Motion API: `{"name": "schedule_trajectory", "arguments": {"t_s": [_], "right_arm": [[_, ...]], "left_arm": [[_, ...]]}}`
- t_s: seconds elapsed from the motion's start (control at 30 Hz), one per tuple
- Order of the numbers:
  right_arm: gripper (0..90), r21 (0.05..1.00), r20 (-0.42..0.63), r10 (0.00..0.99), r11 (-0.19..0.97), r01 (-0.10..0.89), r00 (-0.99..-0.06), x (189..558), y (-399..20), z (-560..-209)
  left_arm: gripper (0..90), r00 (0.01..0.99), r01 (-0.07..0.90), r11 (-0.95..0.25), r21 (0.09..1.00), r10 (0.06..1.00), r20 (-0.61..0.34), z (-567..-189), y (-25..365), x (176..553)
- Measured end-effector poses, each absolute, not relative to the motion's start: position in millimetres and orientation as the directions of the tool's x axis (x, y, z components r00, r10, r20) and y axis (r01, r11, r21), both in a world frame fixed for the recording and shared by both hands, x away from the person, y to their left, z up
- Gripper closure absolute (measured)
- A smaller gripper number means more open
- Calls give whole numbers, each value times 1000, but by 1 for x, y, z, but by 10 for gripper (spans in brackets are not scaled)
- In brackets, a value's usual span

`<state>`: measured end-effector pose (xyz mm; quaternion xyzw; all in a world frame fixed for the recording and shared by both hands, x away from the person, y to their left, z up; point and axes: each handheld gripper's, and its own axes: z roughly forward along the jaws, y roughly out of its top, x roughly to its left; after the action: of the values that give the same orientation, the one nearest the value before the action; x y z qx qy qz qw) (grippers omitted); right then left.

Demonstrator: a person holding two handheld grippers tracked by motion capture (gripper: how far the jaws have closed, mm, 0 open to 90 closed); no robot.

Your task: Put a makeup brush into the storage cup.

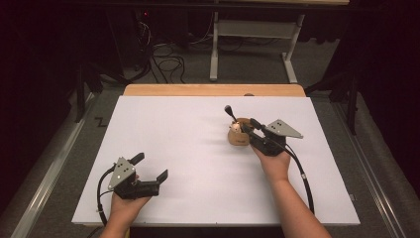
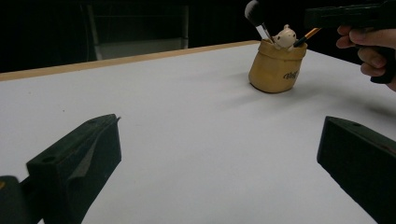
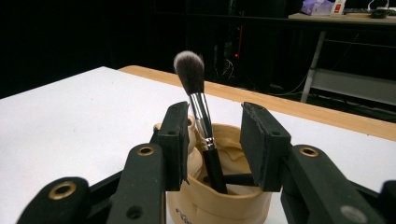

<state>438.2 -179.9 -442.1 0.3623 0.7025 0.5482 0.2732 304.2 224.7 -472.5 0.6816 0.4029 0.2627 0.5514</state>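
A tan sack-shaped holder [image 1: 238, 136] [image 2: 276, 67] [image 3: 219, 200] stands right of the middle of the white board [image 1: 188, 148]. It has a small pale bear figure [image 2: 286, 35] on its rim. A makeup brush [image 1: 230, 113] [image 2: 255, 14] [image 3: 196, 93] with dark bristles stands upright in it, and an orange-handled stick [image 2: 308, 35] leans out to one side. My right gripper [image 1: 249, 127] [image 3: 215, 121] hovers over the holder, open. Its jaws sit either side of the brush handle with gaps on both sides. My left gripper [image 1: 150, 167] [image 2: 219, 135] rests near the front left, open wide and holding nothing.
The board lies on a wooden table whose far edge [image 1: 213, 89] shows behind it. A metal table frame [image 1: 214, 49] and cables [image 1: 168, 62] are on the floor beyond. A metal rail [image 1: 49, 168] runs along the left side.
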Motion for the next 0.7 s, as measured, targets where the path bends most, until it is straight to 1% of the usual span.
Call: {"name": "schedule_trajectory", "arguments": {"t_s": [0.4, 0.5, 0.7], "right_arm": [[611, 964, 10, 795, 153, 217, -607, 429, -182, -448], [589, 964, 12, 790, 153, 216, -613, 427, -183, -447], [516, 961, 23, 774, 158, 229, -632, 421, -184, -446]], "left_arm": [[7, 541, 262, -71, 962, 837, -85, -474, 223, 305], [7, 545, 264, -78, 961, 834, -82, -474, 221, 305], [4, 547, 268, -80, 960, 833, -83, -474, 222, 305]]}}
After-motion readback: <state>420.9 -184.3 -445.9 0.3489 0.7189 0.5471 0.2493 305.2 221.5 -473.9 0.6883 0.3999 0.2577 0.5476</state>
